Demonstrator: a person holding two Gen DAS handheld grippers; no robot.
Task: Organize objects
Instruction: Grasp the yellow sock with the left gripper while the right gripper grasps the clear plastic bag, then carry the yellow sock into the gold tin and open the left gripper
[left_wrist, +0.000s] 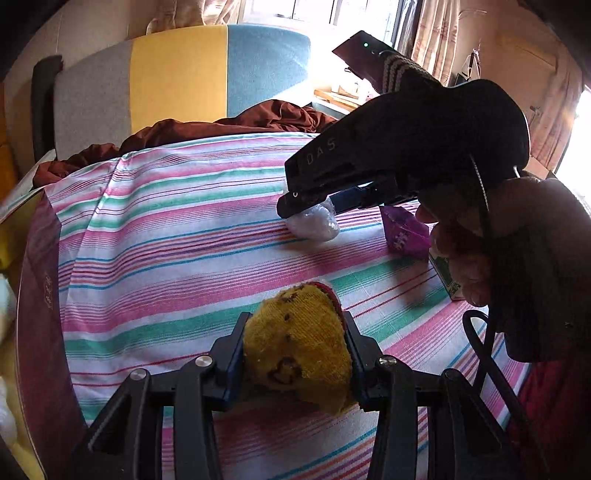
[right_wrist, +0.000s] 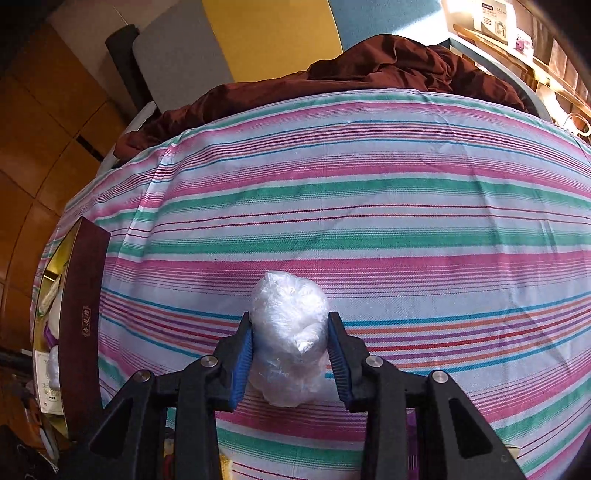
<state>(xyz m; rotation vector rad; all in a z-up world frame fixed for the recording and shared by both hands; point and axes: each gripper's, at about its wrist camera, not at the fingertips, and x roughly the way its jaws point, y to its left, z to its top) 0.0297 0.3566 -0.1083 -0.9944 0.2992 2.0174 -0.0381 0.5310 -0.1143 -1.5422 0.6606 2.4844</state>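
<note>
My left gripper (left_wrist: 295, 328) is shut on a yellow knitted cloth item (left_wrist: 295, 347) with brown marks, held over the striped bedsheet (left_wrist: 177, 229). In the right wrist view my right gripper (right_wrist: 291, 325) is shut on a white bundle wrapped in clear plastic (right_wrist: 291, 332), its blue pads pressing both sides. The left wrist view shows that same right gripper (left_wrist: 306, 206) from the side, a hand around its handle, its tip on the white bundle (left_wrist: 314, 225) resting on the sheet. A purple packet (left_wrist: 406, 232) and a small green and white carton (left_wrist: 448, 275) lie just beside the hand.
A dark red box (right_wrist: 81, 317) stands at the bed's left edge with several items inside it. A crumpled brown blanket (right_wrist: 369, 74) lies at the far end of the bed (left_wrist: 240, 122). Behind it stands a grey, yellow and blue headboard (left_wrist: 177, 77). A shelf (right_wrist: 517, 48) is at the far right.
</note>
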